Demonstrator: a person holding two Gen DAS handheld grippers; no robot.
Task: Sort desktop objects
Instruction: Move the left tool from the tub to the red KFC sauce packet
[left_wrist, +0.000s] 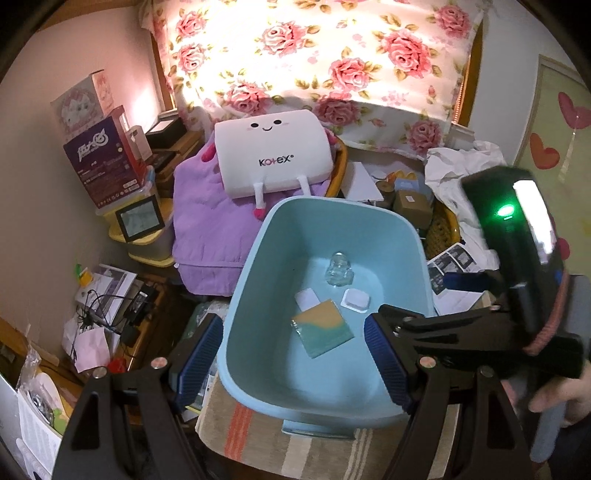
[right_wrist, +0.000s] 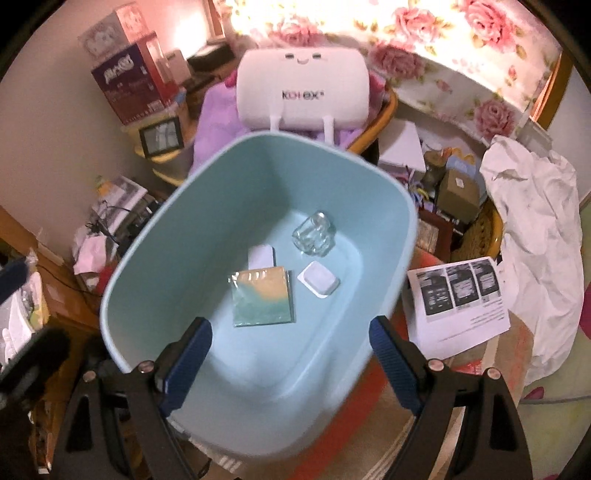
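- Nearest: left gripper, blue-padded fingers spread wide, nothing between the pads. The near rim of the pale blue plastic tub shows in the gap between them.
- Right gripper, fingers likewise wide apart and empty, hanging over the tub's near end, pointed down into it.
- In the left view the right gripper's black body with its green light sits just right of the tub, part of a hand under it.
- Tub stands on a striped cloth.
- On the tub floor, near to far: square packet in yellow and green; small white tray-shaped container to its right; white flat card partly tucked behind the packet; small clear glass jar lying at the far end.
- Right of the tub: printed sheet with dark photos, then crumpled white cloth.
- Behind the tub: white Kotex pillow with a face on purple fabric; floral curtain beyond.
- Judgement: four items are already sorted into the tub and both grippers are free, so this is a between-picks step. Next move calls for choosing a loose item outside the tub and bringing an open gripper down around it.
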